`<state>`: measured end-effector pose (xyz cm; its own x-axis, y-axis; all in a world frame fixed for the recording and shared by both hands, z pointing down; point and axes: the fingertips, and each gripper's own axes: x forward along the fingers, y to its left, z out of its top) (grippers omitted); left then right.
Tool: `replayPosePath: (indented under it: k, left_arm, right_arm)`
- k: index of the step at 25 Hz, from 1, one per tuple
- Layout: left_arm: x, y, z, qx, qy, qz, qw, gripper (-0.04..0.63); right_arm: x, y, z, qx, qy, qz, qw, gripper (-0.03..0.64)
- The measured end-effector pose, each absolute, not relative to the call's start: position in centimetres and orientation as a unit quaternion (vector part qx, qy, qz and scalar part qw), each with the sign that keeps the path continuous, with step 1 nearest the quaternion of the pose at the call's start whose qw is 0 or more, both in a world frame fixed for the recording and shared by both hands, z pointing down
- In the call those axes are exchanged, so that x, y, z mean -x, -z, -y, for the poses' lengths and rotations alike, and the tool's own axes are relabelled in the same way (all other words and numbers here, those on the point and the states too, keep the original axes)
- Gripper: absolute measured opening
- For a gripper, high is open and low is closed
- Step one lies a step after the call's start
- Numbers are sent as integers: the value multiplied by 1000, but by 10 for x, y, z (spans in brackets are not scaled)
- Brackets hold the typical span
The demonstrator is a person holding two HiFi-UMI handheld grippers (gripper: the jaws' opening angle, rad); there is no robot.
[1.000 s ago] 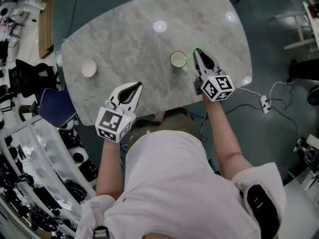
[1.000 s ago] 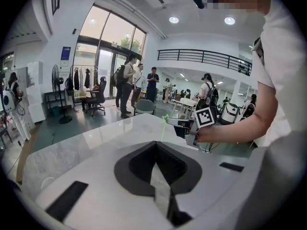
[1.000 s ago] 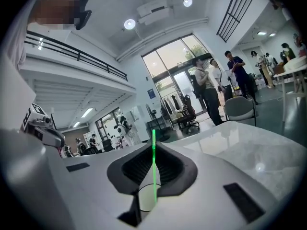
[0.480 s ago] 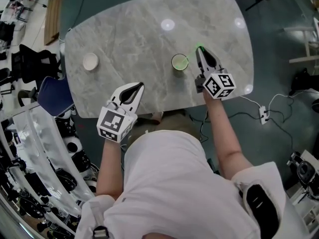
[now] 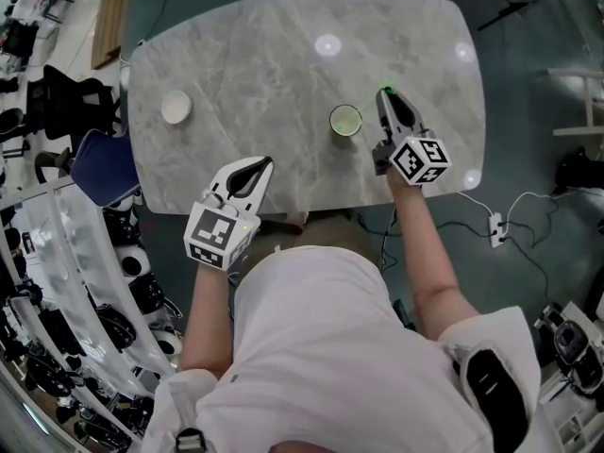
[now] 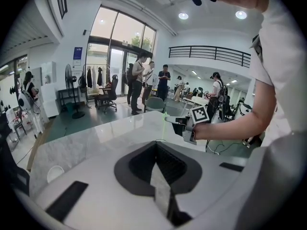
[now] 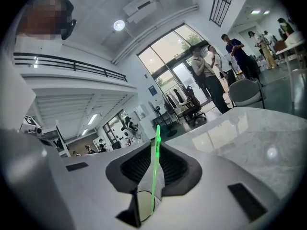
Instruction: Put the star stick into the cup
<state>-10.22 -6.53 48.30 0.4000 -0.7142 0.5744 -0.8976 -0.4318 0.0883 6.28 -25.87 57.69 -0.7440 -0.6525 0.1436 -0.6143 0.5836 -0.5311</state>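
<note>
The marble tabletop [image 5: 264, 55] carries a small white dish [image 5: 176, 108] at far left and the green-rimmed cup [image 5: 345, 120] beside the right claw [image 5: 386, 95]. The left claw [image 5: 255, 165] hangs near the front edge, jaws together on nothing. The right claw's jaws have just been opening and stand slightly apart. The star stick [image 7: 154, 162] is upright between them and looks no longer pinched. Its lower end meets a round rim glimpsed through the gap, probably the cup's. To finish well, widen the jaws gently and draw straight back, so neither pad drags the stick out. The star is hard to make out, and whether the stick's foot is inside the cup stays unclear.
</note>
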Motion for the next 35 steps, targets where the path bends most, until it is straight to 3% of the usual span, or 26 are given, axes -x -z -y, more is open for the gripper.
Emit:
replayPosePath:
  k: [9,18,28,35]
  left_arm:
    - [102,-486,61,-812,-233,496,200,3]
    - [105,-478,66,-825,-215,488,187,3]
    - [104,-452,83,-855,-171,461,166,3]
    - [103,-429,99,-875,-138,442,139,3]
  right_arm:
    - [-63,-590,257,361,306,-881,21,141]
    - [-69,-580,244,380,297,-876,10,161]
    - [-82,-531,214,401,245,-883,3,130]
    - [-85,-469,194,419,167,-893,11,47]
